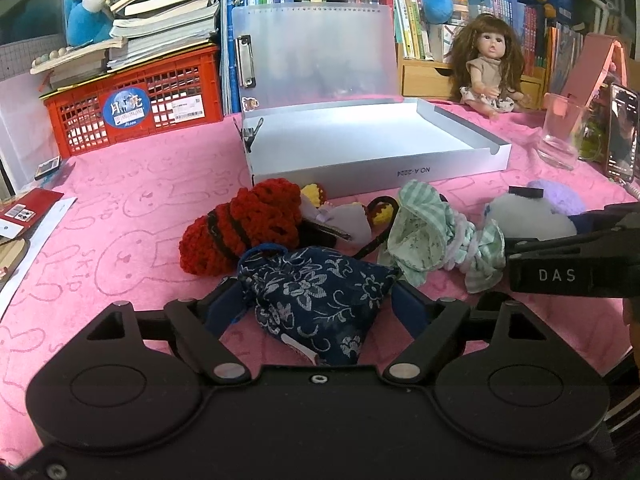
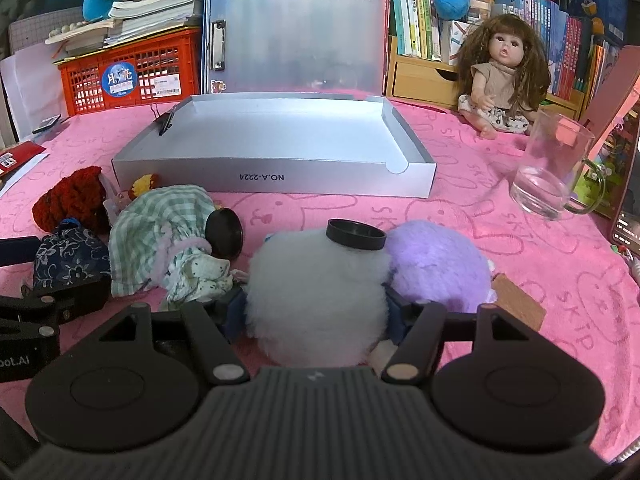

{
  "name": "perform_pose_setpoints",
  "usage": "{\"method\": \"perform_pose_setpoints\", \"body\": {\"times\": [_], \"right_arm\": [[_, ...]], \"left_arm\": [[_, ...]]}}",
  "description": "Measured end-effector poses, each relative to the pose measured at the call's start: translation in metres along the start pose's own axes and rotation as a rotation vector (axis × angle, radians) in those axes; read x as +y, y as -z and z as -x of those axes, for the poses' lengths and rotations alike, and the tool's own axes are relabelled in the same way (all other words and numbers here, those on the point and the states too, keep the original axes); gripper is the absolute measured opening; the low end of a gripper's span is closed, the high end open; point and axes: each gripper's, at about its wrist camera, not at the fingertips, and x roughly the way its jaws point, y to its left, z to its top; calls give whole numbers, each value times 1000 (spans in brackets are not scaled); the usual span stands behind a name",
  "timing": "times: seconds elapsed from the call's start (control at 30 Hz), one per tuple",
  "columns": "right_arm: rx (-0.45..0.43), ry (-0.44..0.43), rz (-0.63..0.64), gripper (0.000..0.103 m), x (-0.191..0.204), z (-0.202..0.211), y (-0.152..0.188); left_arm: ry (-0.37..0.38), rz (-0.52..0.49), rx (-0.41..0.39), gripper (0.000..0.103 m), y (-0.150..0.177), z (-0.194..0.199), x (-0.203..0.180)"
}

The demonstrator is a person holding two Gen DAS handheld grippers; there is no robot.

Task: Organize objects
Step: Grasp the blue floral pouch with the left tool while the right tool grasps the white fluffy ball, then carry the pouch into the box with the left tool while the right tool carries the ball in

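Note:
My left gripper (image 1: 316, 300) is shut on a dark blue floral pouch (image 1: 320, 296), its blue fingers pressing both sides, low over the pink cloth. My right gripper (image 2: 316, 312) is shut on a white fluffy ball with a black cap (image 2: 320, 296); a purple fluffy ball (image 2: 436, 264) lies against it. Between the grippers lie a green checked cloth pouch (image 1: 432, 240), also in the right view (image 2: 168, 232), and a red crocheted piece (image 1: 244, 228). An open silver box (image 1: 372, 140) (image 2: 280, 148) stands behind them with nothing inside.
A glass mug (image 2: 552, 172) and a phone (image 2: 628, 200) stand at the right. A doll (image 2: 500, 76) sits at the back right. A red crate (image 1: 136, 108) with books and a frosted clipboard (image 1: 316, 48) stand behind the box. Papers (image 1: 24, 216) lie at the left edge.

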Motion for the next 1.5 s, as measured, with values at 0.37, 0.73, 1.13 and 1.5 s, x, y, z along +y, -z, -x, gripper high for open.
{"method": "perform_pose_setpoints", "body": {"times": [0.37, 0.73, 1.13, 1.5], "right_arm": [[-13, -1, 2, 64, 4, 4, 1], [-64, -30, -6, 64, 4, 22, -8], [-81, -69, -61, 65, -6, 31, -14], [-79, -83, -76, 65, -19, 32, -41]], "left_arm": [[-4, 54, -26, 38, -4, 7, 9], [4, 83, -50, 36, -12, 21, 11], [12, 82, -111, 36, -26, 39, 10], [71, 110, -127, 36, -67, 37, 24]]}}
